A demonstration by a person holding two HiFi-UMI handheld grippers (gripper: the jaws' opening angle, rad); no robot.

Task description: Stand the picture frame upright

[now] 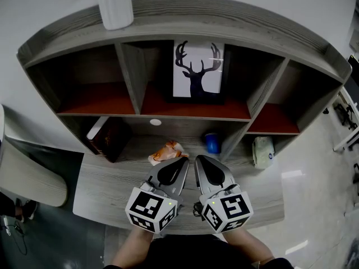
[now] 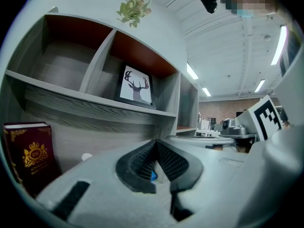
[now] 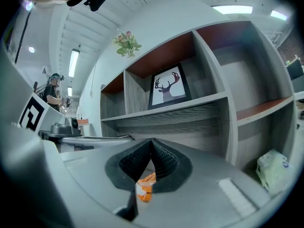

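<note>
**Head view: both claws shut and empty, frame upright in the middle cubby**

Head view puts the left gripper [image 1: 183, 161] and the right gripper [image 1: 200, 160] side by side over the desk [image 1: 101, 192], pointing at the shelf unit [image 1: 168, 18]. The picture frame [image 1: 197, 72], a black deer silhouette on white, stands upright in the middle compartment of the upper row, on its reddish floor. It is well apart from both sets of tips, one shelf level above them.

In the left gripper view the jaws are pressed together at the tips with nothing gripped, and the frame [image 2: 135, 86] sits above them, slightly left. In the right gripper view the jaws likewise meet at the tips and hold nothing, and the frame [image 3: 168, 87] sits above them, slightly right.

On the desk just beyond the tips lie an orange packet [image 1: 168, 150] and a blue cup [image 1: 212, 143]. A red book [image 1: 106, 139] leans at the lower left.
</note>
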